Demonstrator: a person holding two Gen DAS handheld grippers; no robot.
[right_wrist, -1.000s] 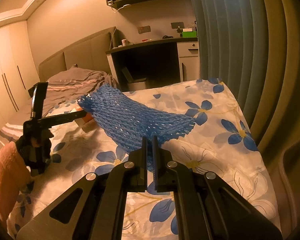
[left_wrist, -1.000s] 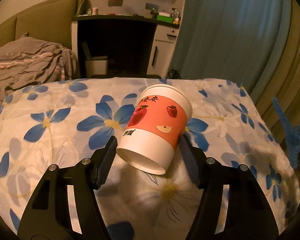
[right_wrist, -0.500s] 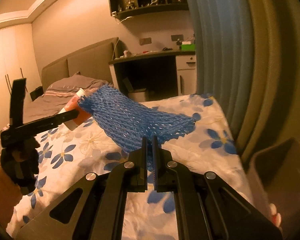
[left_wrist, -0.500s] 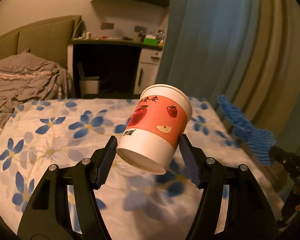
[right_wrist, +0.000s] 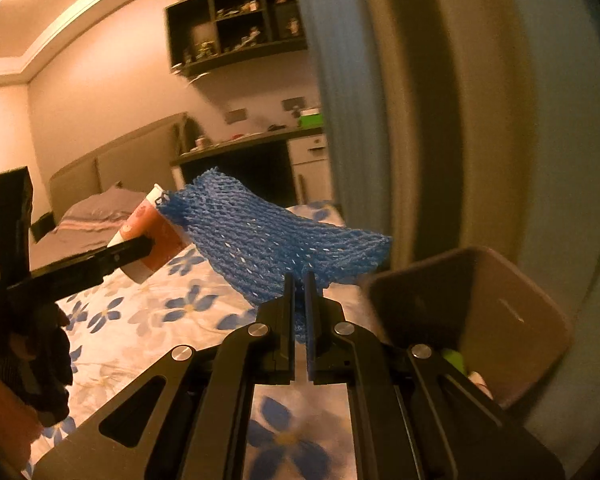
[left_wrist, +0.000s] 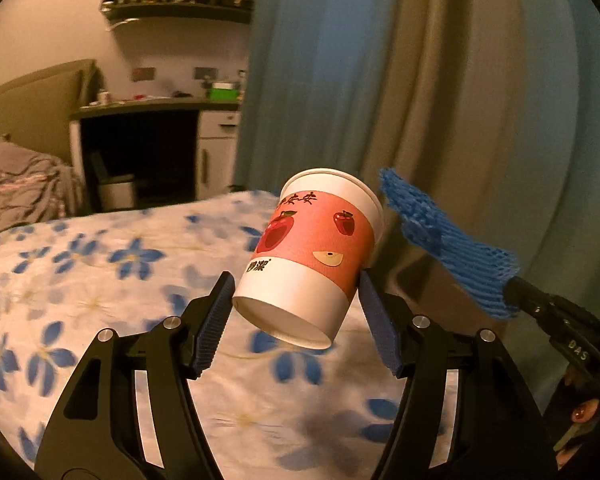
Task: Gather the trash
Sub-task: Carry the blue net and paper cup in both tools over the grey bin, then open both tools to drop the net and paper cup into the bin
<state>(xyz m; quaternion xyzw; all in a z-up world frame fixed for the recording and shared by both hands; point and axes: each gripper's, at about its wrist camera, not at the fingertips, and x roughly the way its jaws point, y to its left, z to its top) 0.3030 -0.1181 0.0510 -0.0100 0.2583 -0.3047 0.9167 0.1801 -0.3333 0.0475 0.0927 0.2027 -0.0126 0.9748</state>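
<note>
1. We are holding a paper cup (left_wrist: 312, 256) in our left gripper (left_wrist: 296, 308). The two fingers are squeezing its lower sides, and the cup is tilting with its open top pointing away from us. It is up in the air over the bed (left_wrist: 100, 280).
2. The cup is looking light and thin, so we are guessing it will crush if we squeeze hard. Holding it low on its sides, near the stiff bottom ring, is feeling like the best spot.
3. Our right gripper (right_wrist: 299, 280) is pinching a blue foam net (right_wrist: 268, 240). Its fingers are nearly together with the net's edge between them. The net is soft and floppy and very light, so it is hanging out in front. A tight pinch on the edge is enough.
4. A brown trash bin (right_wrist: 472, 320) is sitting just beside the right gripper, near the curtain (left_wrist: 420, 100). Something green is showing inside it.
5. Compared with half a second ago, both views are swinging more toward the curtain. The bin is looking bigger and closer now, and less of the bed is showing. Both grips are looking the same as before.
</note>
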